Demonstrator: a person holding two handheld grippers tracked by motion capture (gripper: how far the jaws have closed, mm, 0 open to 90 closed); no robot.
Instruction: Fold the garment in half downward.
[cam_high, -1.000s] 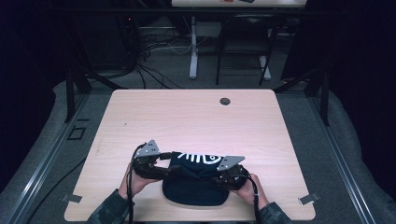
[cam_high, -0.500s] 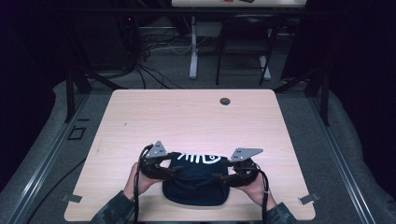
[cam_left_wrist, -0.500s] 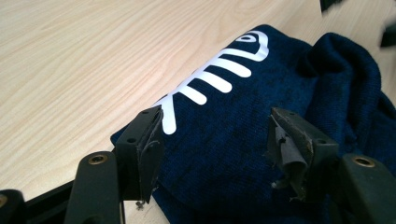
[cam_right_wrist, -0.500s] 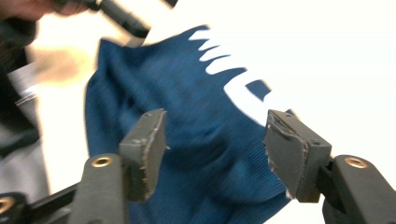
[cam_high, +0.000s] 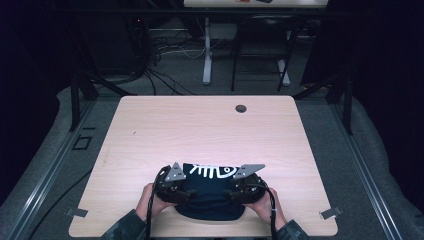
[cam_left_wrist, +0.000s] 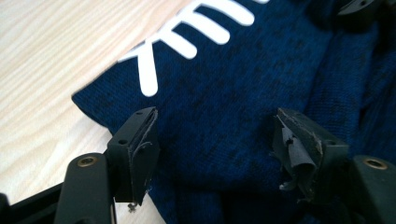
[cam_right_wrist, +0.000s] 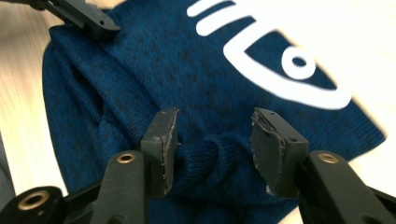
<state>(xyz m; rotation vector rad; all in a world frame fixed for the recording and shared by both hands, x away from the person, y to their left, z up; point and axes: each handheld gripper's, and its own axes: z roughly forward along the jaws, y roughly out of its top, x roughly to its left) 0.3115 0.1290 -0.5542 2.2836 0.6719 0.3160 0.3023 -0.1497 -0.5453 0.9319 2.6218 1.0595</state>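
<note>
Near bench (cam_high: 210, 125) front edge, folded navy sweater (cam_high: 210, 197) lies flat, white fishbone print facing up. Left tongs (cam_left_wrist: 212, 140) over sweater's left part, jaws just opening, gaping wide, flat knit between them, pads not pressing. Right tongs (cam_right_wrist: 212, 140) over sweater's right part, below fish-head print; jaws just closing, raised fold of knit bunched between them, touching one pad, other pad apart, no pinch. Hands (cam_high: 150, 200) at sweater's two sides.
</note>
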